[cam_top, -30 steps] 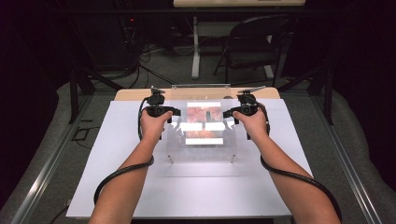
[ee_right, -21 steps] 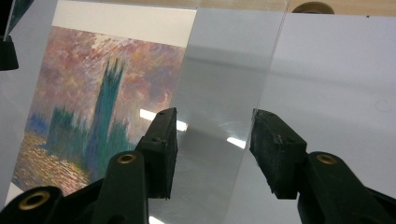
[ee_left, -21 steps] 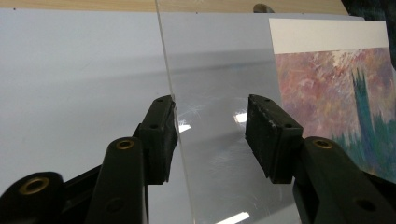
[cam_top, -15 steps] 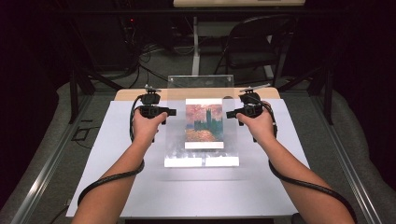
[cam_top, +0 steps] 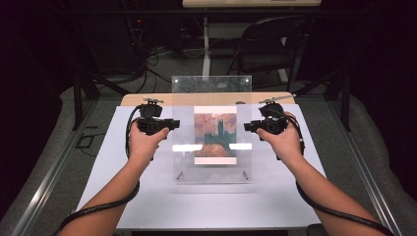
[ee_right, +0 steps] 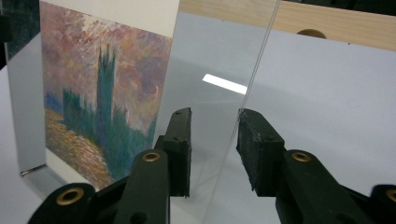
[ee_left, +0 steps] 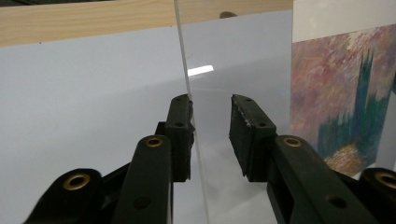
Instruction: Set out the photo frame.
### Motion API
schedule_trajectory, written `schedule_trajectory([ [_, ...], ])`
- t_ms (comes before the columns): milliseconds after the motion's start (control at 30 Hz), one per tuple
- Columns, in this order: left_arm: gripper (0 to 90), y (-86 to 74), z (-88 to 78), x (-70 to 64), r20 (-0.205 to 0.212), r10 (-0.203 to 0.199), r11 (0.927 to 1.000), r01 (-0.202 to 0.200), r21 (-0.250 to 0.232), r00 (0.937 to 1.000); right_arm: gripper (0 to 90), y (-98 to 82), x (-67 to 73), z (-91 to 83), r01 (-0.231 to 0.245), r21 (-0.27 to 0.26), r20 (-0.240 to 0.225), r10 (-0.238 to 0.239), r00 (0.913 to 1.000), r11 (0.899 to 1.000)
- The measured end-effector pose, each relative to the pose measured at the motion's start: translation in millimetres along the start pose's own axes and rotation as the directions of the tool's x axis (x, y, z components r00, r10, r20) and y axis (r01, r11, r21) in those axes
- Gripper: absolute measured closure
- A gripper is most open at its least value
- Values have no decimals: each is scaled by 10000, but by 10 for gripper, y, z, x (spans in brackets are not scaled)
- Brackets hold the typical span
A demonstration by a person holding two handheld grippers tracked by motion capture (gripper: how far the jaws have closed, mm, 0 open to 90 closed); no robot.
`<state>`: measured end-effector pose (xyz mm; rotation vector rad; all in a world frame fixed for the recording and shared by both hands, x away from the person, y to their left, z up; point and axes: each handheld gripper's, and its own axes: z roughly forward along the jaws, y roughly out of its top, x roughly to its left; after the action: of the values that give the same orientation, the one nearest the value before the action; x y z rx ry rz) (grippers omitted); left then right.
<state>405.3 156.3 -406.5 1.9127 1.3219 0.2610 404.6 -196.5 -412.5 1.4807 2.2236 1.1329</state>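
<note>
Acrylic frame [cam_top: 211, 132] between both grippers' jaws

Both forearms enter from 6 o'clock, spread apart, hands level with each other. Left gripper [cam_top: 173, 123] points to 3 o'clock, right gripper [cam_top: 246, 126] to 9 o'clock. Both sets of jaws have just been closing, gaps remain between the pads.

A dim lab or studio: black folding chair [cam_top: 268, 42], tangled floor cables [cam_top: 152, 61], metal frame rails [cam_top: 44, 182] around a white-topped worktable [cam_top: 206, 206].
</note>
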Motion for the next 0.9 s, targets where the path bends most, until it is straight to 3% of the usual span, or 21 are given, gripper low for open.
schedule_trajectory([
  [333, 731, -153, -201, -51, 456, 291, 9990, -275, -363, 9985, 676, -171, 98, -250, 419, -314, -401, -431, 9983, 9986],
  [900, 729, -298, -372, -109, 806, 770, 9963, -735, -451, 9938, 684, -320, 145, -400, 713, -544, -816, -756, 9938, 9960],
])
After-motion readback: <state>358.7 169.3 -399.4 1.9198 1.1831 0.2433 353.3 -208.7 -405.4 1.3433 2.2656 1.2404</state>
